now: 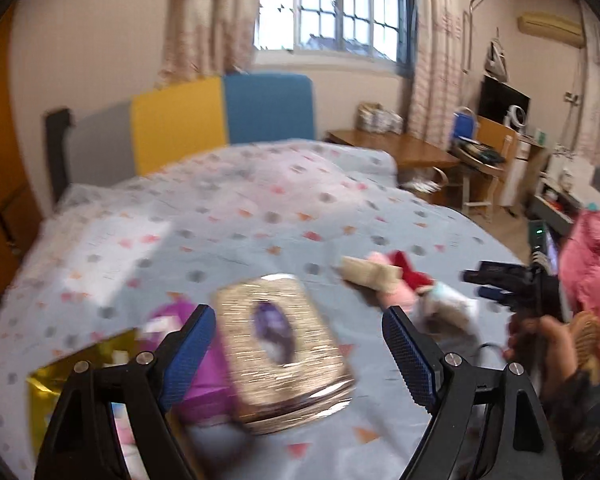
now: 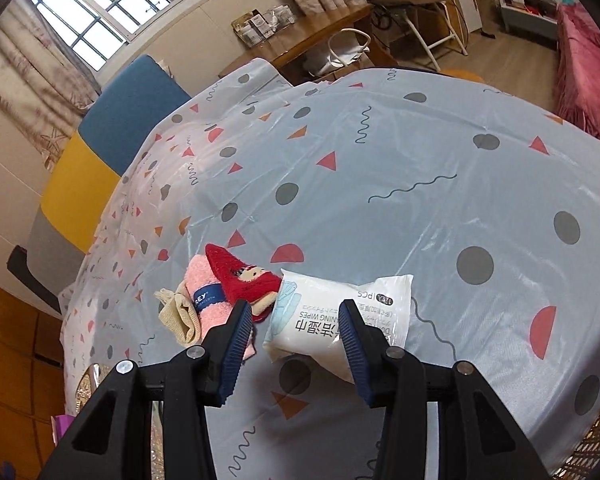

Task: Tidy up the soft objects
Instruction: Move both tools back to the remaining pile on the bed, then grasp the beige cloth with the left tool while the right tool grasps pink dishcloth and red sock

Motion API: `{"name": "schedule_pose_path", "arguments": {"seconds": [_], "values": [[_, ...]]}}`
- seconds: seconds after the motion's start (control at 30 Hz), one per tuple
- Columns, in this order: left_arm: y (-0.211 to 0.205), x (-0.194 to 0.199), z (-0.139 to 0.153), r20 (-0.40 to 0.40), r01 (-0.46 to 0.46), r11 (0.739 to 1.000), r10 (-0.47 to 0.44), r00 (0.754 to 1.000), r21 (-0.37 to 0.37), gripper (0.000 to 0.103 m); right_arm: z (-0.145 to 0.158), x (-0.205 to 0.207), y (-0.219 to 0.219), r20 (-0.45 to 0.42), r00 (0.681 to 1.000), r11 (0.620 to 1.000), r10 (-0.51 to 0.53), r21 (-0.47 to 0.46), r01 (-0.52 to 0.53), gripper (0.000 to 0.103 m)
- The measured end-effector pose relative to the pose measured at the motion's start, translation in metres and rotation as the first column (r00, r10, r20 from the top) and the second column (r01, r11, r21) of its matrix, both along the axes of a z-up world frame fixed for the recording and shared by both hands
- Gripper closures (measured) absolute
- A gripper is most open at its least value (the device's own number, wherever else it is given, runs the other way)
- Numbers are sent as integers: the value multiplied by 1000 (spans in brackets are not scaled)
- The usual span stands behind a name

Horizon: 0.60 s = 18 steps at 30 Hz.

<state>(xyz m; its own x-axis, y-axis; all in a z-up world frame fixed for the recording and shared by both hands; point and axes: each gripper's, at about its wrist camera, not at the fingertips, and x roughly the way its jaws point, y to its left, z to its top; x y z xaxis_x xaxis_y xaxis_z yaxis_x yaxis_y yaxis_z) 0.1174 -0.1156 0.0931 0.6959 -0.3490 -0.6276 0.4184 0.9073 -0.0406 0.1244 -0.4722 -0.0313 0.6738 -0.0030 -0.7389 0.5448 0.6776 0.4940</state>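
A silver glittery tissue pack (image 1: 284, 350) with a purple oval opening lies on the bed between the open fingers of my left gripper (image 1: 300, 352). A purple pack (image 1: 204, 376) and a gold bag (image 1: 48, 384) lie to its left. Further right lie a beige cloth (image 1: 366, 274), a pink sock (image 1: 396, 296), a red sock (image 1: 412, 272) and a white wipes pack (image 1: 444, 304). My right gripper (image 2: 292, 340) is open over the wipes pack (image 2: 340, 320). The red sock (image 2: 240, 274), pink sock (image 2: 206, 300) and beige cloth (image 2: 180, 316) lie left of it. The right gripper also shows in the left wrist view (image 1: 500, 284).
The bed has a light blue plastic cover (image 2: 380, 168) with dots and triangles. A grey, yellow and blue headboard (image 1: 188, 128) stands behind. A wooden desk (image 1: 404, 148), a chair (image 2: 416, 4) and a pink blanket (image 2: 584, 68) are at the right. A woven basket edge (image 2: 596, 444) shows at bottom right.
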Motion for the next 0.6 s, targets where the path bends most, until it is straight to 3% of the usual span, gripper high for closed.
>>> {"name": "schedule_pose_path", "arguments": {"seconds": [0.17, 0.23, 0.33, 0.43, 0.6], "values": [[-58, 33, -18, -123, 60, 997, -64, 990, -38, 17, 0, -2, -3, 25, 1000, 999, 1, 34, -2, 57], [-82, 53, -32, -201, 55, 997, -65, 977, -55, 17, 0, -3, -4, 35, 999, 999, -1, 50, -1, 57], [-106, 74, -47, -258, 39, 998, -51, 965, -52, 17, -1, -3, -5, 43, 999, 997, 1, 75, -4, 57], [-125, 100, -67, -334, 5, 997, -29, 942, -73, 17, 0, -2, -5, 50, 999, 996, 10, 83, -14, 57], [-149, 144, -110, -471, -77, 994, 35, 881, -71, 17, 0, 0, -2, 66, 997, 994, 40, 100, -46, 57]]}}
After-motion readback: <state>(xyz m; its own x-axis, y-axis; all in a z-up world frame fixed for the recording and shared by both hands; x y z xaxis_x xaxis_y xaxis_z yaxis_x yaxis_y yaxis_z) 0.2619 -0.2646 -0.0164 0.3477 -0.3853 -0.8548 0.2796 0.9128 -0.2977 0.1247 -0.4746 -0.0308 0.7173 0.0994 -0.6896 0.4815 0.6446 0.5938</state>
